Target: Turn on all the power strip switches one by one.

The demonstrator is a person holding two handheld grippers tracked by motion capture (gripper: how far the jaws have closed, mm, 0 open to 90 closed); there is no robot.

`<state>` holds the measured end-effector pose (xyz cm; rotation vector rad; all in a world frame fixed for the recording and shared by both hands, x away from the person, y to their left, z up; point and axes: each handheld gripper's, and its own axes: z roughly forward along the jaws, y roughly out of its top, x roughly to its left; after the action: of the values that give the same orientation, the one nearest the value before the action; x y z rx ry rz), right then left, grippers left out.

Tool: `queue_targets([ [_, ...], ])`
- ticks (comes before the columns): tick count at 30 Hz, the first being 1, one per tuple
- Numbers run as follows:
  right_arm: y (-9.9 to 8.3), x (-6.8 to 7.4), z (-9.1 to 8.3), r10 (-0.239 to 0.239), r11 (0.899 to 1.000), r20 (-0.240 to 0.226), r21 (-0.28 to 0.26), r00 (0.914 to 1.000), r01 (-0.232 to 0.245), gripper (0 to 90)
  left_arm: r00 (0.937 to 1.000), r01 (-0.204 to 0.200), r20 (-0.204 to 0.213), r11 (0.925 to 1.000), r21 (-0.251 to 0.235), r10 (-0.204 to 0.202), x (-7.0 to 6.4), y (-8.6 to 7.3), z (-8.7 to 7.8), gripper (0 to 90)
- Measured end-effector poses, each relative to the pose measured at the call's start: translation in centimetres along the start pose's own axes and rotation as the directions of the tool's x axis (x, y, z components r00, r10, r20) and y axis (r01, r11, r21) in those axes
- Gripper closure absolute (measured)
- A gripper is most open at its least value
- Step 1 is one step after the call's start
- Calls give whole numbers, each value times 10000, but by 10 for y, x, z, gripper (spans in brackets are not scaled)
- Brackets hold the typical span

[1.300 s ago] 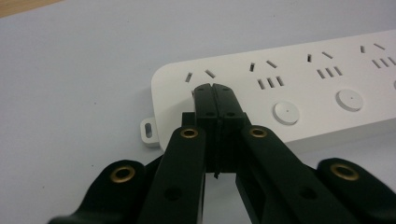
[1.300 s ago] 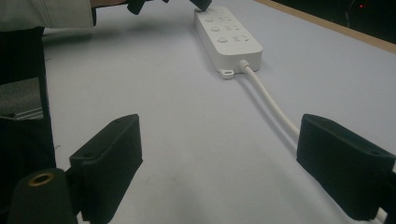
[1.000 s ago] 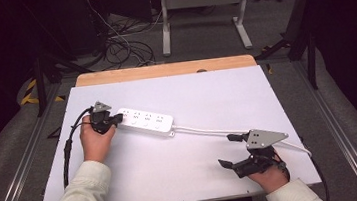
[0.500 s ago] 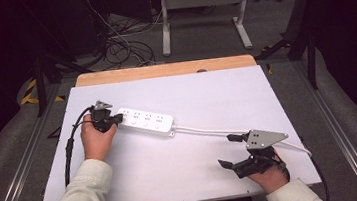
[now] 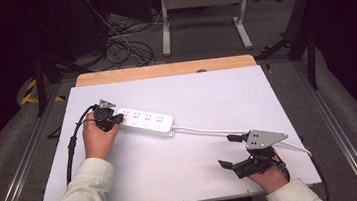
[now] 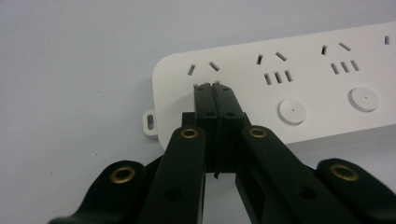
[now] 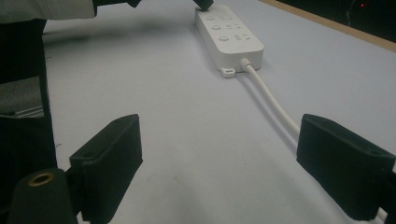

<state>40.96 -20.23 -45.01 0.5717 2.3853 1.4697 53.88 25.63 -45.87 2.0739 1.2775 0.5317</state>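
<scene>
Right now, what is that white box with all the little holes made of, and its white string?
The power strip looks like hard white plastic with a smooth matte face: crisp moulded slots, round buttons, a moulded mounting tab. Its cord seems to be flexible plastic or rubber sheathing, since it curves softly across the table. The left gripper pressing on it looks like black plastic.

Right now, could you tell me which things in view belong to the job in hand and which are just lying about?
In the job:
- power strip, with its white cord
- left gripper, jaws shut, tips on the strip's end
- right gripper, jaws open, beside the cord

Lying about:
- cables on the floor
- metal stand behind the table
</scene>
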Motion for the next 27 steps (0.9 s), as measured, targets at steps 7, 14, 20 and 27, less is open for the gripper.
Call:
queue_targets([
  [7,0,0,0,-4,10000,-19,20,10000,4,142,9999,-76,-86,9997,218,78,-2,2,0,900],
  [14,0,-1,-1,41,10000,-24,-31,10000,-41,142,9999,142,-7,9993,-357,-142,4,-1,-3,900],
  [20,0,-2,0,51,10000,-11,13,10000,-51,142,9982,84,596,9949,-1000,-24,-4,5,-11,900],
  [27,0,-1,-1,41,10000,-19,-27,10000,-41,142,9934,-365,1042,9933,-1100,481,-17,5,-11,900],
])
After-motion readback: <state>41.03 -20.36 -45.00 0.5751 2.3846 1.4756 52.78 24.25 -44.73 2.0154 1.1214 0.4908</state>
